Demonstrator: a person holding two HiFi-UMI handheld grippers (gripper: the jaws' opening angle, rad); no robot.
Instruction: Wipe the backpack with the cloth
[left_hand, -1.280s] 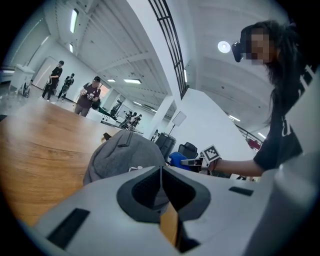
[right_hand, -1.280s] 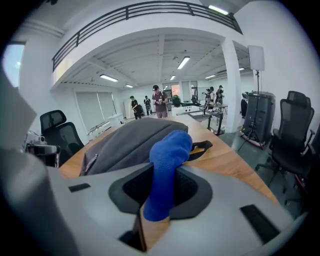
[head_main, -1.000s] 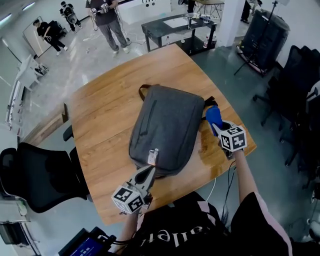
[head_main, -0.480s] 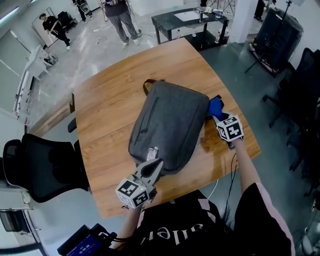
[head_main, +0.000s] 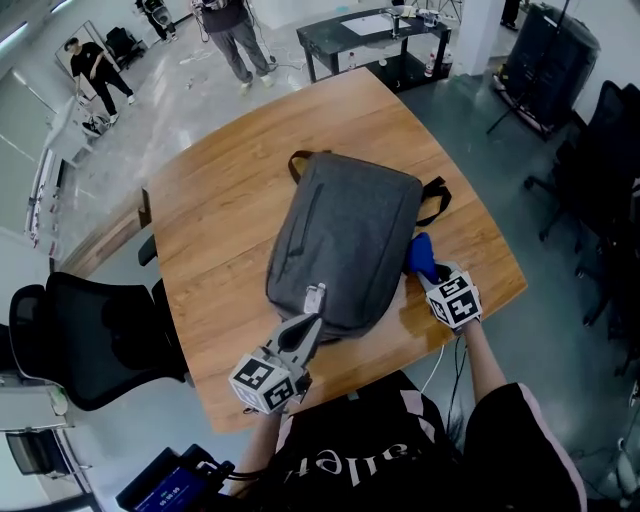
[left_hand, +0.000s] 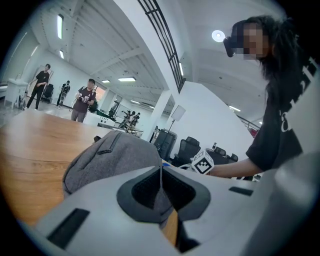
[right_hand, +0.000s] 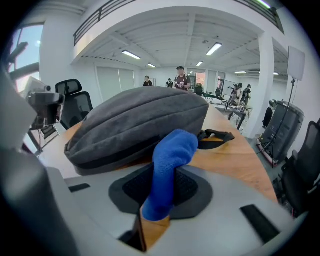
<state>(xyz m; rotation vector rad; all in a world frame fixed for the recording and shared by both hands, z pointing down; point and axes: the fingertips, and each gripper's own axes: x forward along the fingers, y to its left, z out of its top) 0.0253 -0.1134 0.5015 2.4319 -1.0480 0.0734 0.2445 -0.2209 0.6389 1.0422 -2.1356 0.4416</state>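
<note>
The backpack lies flat on the table; the left gripper pinches its near edge — likely steadying it — while the right gripper clamps the blue cloth at its side

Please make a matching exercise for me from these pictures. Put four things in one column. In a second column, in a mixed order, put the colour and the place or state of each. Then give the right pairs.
Things
1. backpack
2. cloth
3. office chair
4. left gripper

Colour, place or state
A. blue, pinched in the right gripper
B. black, standing beside the table on the person's left
C. grey, lying flat on the wooden table
D. shut on the near edge of the backpack

Right pairs: 1-C, 2-A, 3-B, 4-D
</note>
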